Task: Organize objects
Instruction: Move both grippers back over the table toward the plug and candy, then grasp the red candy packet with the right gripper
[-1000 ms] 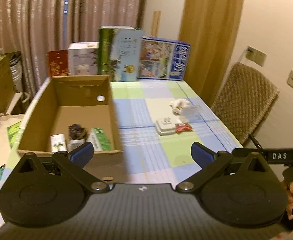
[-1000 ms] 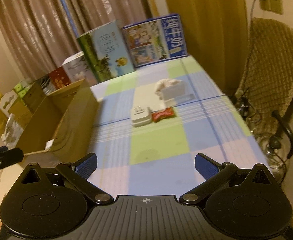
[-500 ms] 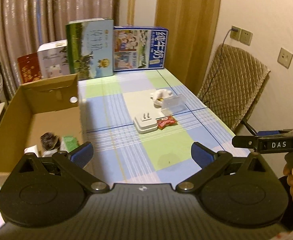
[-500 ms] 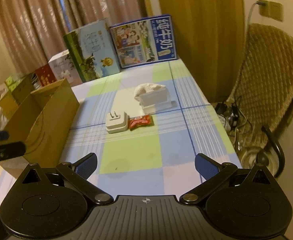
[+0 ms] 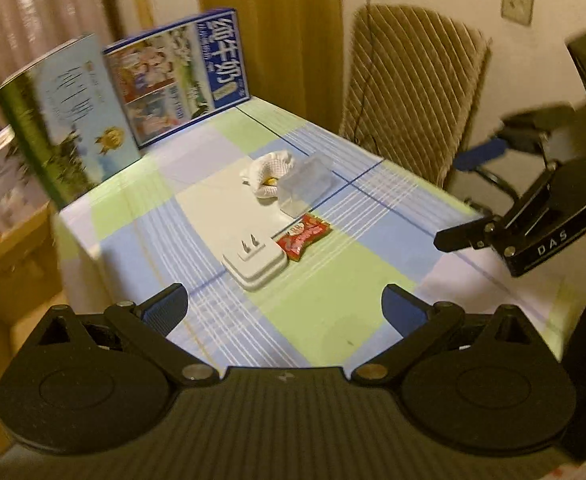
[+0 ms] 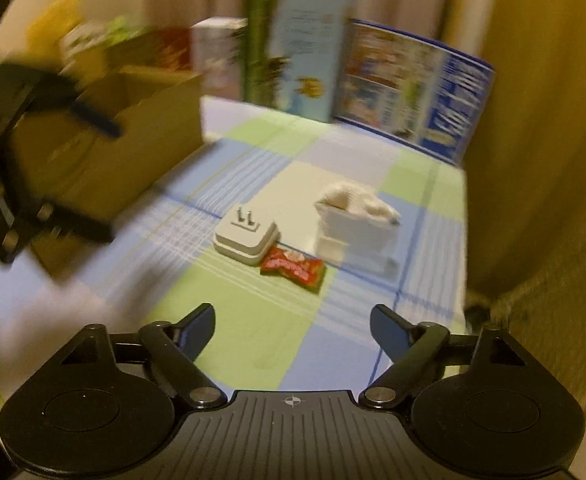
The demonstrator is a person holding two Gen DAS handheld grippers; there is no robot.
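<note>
Both tongs gape, well short of the white plug

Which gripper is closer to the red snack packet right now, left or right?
Roughly equal, perhaps the right. The right gripper faces the red snack packet head-on; the left gripper has it ahead, beyond the white plug adapter. Both open.

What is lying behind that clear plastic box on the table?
A crumpled white cloth lies right behind the clear box, with something small and yellow tucked at its edge. The box hides the cloth's near side.
</note>
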